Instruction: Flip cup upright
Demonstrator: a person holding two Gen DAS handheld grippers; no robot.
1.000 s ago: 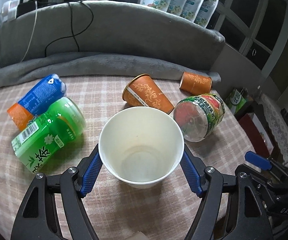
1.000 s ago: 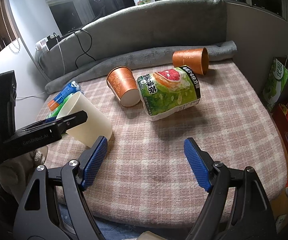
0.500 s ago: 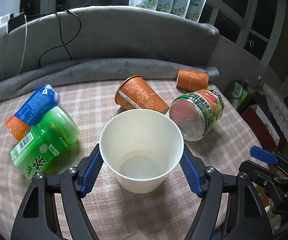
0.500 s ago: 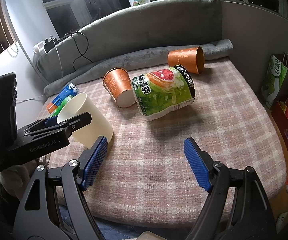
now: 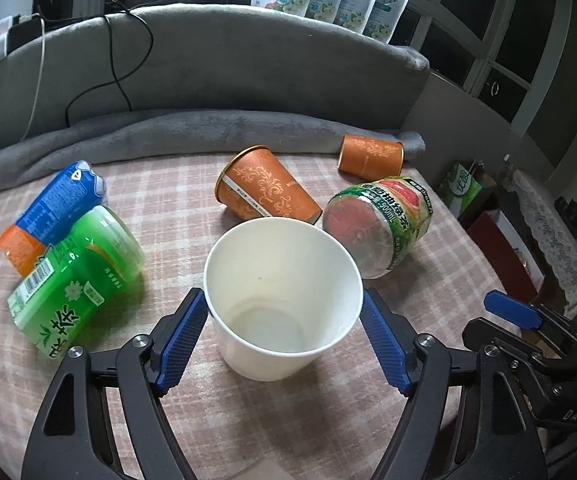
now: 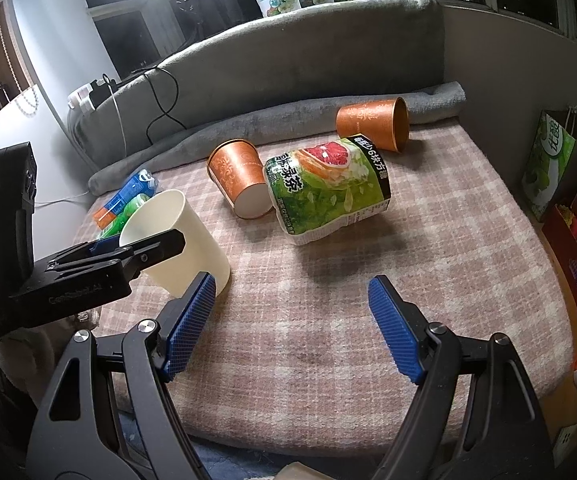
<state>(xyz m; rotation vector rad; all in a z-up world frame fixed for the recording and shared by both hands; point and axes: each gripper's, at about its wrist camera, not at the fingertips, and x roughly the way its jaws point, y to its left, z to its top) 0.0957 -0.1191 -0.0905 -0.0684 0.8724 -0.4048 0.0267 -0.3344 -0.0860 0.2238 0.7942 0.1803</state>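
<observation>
A plain white paper cup [image 5: 282, 300] sits between the blue pads of my left gripper [image 5: 284, 312], mouth up and tilted toward the camera, its base on or just above the plaid cloth. The pads press its sides. In the right wrist view the cup [image 6: 176, 240] leans left in the left gripper [image 6: 88, 268]. My right gripper [image 6: 288, 320] is open and empty above the cloth's front edge. Two orange patterned cups lie on their sides: one in the middle [image 5: 264, 190] [image 6: 242, 178], one at the back right [image 5: 370, 154] [image 6: 372, 124].
A grapefruit green tea bottle [image 5: 380, 224] [image 6: 328, 188] lies on its side right of the white cup. A green tea bottle [image 5: 76, 284] and a blue bottle with orange cap [image 5: 54, 208] lie at the left. A grey padded backrest [image 5: 208, 76] rims the far side. Bags and boxes [image 6: 560, 160] stand at the right.
The left gripper has tipped the white cup more upright and lowered it toward the cloth. The right gripper has stayed open and nearly still.
</observation>
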